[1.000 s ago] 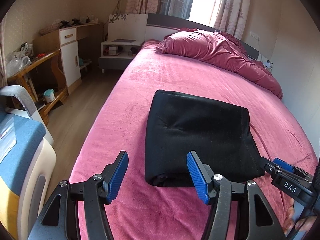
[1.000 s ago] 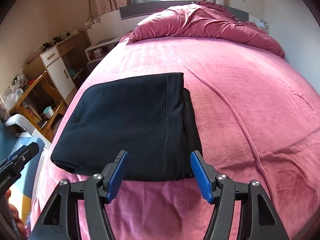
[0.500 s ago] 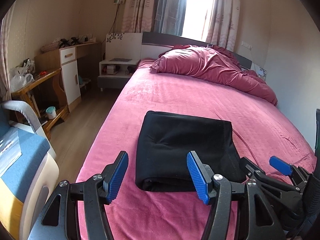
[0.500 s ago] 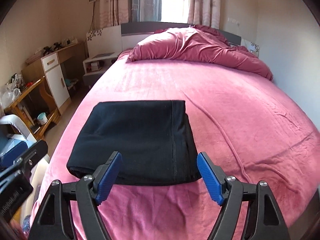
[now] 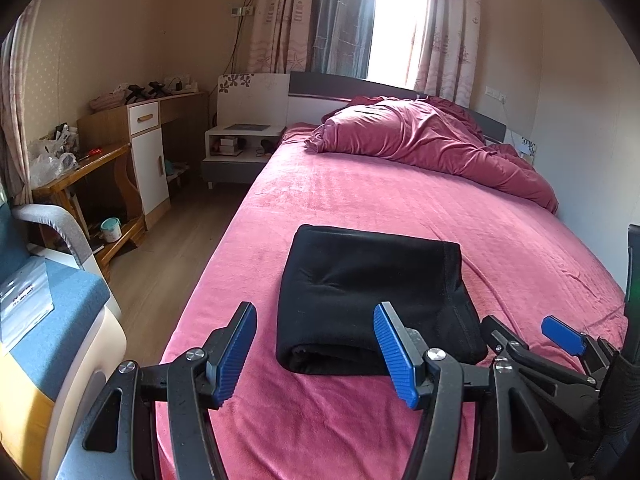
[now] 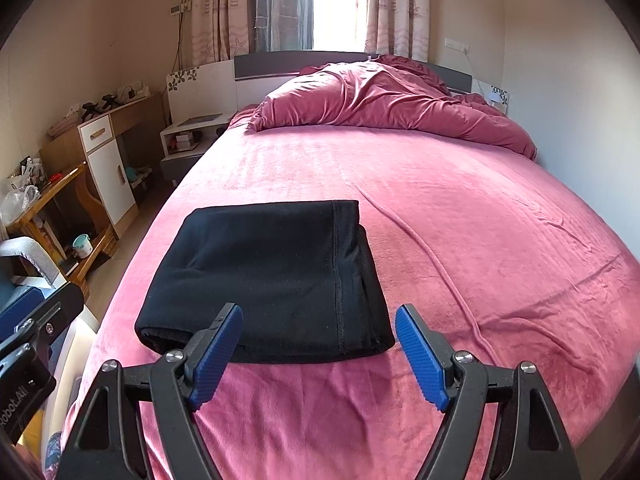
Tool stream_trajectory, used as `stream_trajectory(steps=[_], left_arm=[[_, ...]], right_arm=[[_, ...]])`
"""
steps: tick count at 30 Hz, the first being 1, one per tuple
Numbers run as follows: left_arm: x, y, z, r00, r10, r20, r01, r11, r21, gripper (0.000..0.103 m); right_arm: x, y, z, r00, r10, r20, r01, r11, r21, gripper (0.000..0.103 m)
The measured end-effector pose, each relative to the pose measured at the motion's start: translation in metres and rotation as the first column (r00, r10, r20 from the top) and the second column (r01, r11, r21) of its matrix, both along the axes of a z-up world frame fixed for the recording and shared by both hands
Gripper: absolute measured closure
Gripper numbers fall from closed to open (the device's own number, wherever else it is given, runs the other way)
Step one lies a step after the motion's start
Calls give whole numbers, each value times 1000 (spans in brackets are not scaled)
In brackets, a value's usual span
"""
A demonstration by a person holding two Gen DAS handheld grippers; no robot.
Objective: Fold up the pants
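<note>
The black pants (image 5: 372, 292) lie folded into a compact rectangle on the pink bed (image 5: 400, 200), near its foot. They also show in the right wrist view (image 6: 272, 276). My left gripper (image 5: 316, 354) is open and empty, held above the bed just short of the pants' near edge. My right gripper (image 6: 318, 356) is open and empty, also just short of the near edge. The right gripper also shows at the lower right of the left wrist view (image 5: 524, 336).
A crumpled pink duvet (image 5: 428, 140) lies at the head of the bed. A white nightstand (image 5: 240, 148), a desk with a cabinet (image 5: 148, 152) and a wooden side table (image 5: 80, 184) stand left of the bed. A blue chair (image 5: 48, 304) is at near left.
Both grippers have pulled back and up from the pants, which now look smaller and farther away. The right gripper's jaws have opened a little wider. The pants have not moved.
</note>
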State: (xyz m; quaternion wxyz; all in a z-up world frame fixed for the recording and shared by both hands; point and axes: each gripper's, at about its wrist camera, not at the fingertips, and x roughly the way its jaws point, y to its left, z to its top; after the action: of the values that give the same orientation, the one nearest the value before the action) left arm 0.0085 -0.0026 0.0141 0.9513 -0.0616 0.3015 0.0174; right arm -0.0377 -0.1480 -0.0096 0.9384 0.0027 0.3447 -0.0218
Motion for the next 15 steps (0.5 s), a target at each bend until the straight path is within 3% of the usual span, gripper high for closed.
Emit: stream_trajectory(steps=[3, 4, 6, 15], left_arm=[[-2, 0, 1, 1000, 3, 0, -3, 1000, 3, 40], [-3, -1, 2, 1000, 6, 0, -6, 1000, 7, 33], [-5, 0, 3, 1000, 7, 4, -7, 1000, 11, 29], [-11, -4, -1, 999, 37, -2, -37, 998, 58, 26]], right_arm=[[-3, -1, 0, 1000, -3, 5, 3, 1000, -1, 23], [-5, -1, 1, 1000, -6, 5, 6, 1000, -2, 23], [-7, -2, 1, 1000, -8, 4, 8, 1000, -3, 22], [-12, -4, -3, 1000, -21, -6, 21, 1000, -10, 22]])
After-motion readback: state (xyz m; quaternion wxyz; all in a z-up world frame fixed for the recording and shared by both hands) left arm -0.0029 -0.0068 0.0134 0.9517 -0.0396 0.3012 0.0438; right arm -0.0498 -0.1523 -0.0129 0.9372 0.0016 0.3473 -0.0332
